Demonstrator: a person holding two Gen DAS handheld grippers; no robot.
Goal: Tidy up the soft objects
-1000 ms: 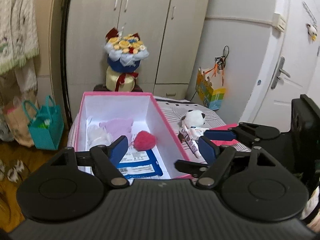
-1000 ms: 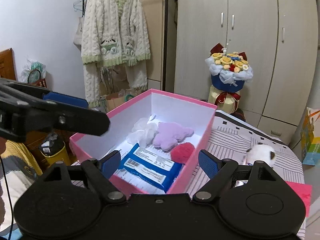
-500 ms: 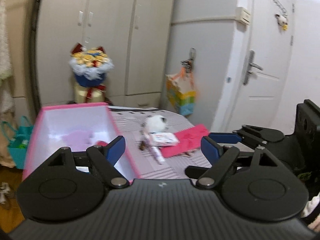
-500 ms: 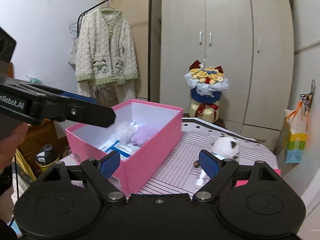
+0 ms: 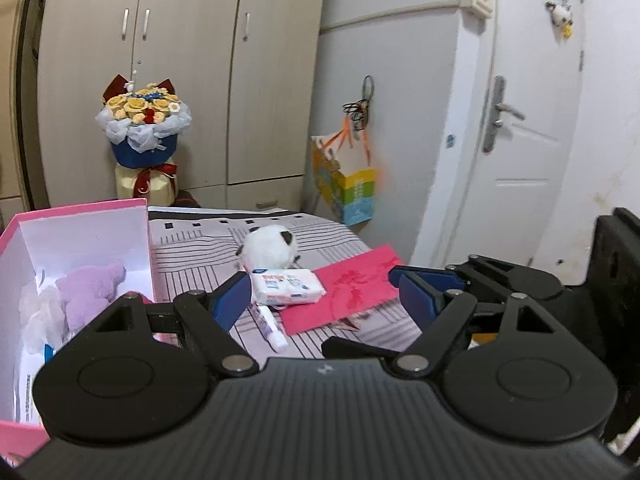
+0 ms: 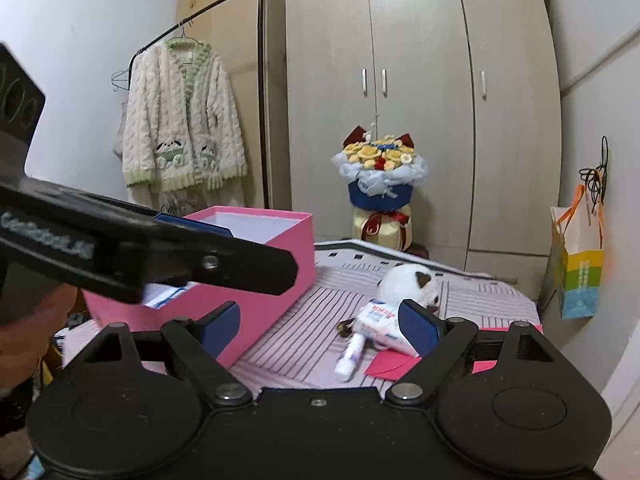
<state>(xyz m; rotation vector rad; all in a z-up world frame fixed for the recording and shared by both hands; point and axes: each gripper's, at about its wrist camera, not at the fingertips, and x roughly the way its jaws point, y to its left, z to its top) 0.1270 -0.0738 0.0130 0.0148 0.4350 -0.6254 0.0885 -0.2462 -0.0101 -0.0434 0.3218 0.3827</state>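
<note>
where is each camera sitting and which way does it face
Left wrist: on the left gripper, looking along its open, empty jaws, which are closing, at the tissue pack, white plush and red envelope; the right gripper shows at right.
Right wrist: on the right gripper, jaws open, facing the wardrobe; the left gripper crosses at left.
Shared: pink box, plush, tissue pack, bouquet.

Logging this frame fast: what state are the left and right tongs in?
Left tongs: open, closing slightly, nothing between the pads.
Right tongs: open, holding nothing.
</note>
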